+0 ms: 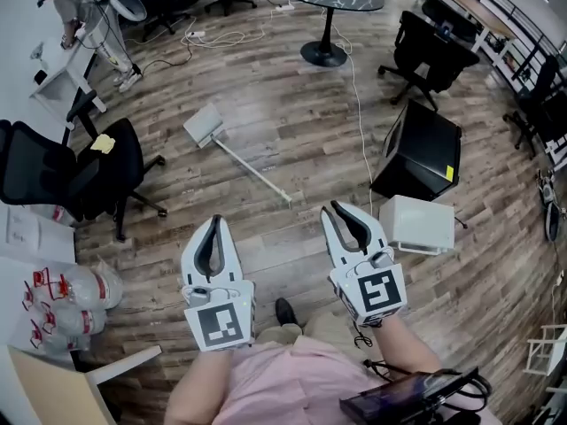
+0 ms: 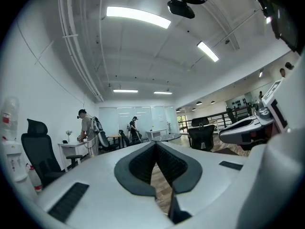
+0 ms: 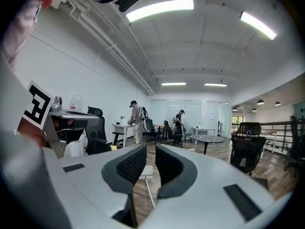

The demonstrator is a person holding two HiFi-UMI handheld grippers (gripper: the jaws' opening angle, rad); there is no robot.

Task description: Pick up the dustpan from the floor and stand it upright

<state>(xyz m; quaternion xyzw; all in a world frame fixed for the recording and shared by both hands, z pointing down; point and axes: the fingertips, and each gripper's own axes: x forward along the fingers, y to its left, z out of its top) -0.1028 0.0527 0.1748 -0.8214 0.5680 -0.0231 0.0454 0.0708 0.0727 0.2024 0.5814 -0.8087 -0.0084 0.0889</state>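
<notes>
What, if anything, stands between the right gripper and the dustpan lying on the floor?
Nothing visible does. Only bare wooden floor lies between the right gripper and the near handle end of the dustpan. The white box sits to the gripper's right and the black chair far left, both off that path.

In the right gripper view we see the dustpan only as a sliver through the narrow gap between the right gripper's jaws, whose dark pads cover the rest of its pan and handle. In the head view the lower edge cuts off a black device with cables, and the left edge clips a black office chair. In the left gripper view the person at the white desk is too small for us to tell what the hands are doing.
</notes>
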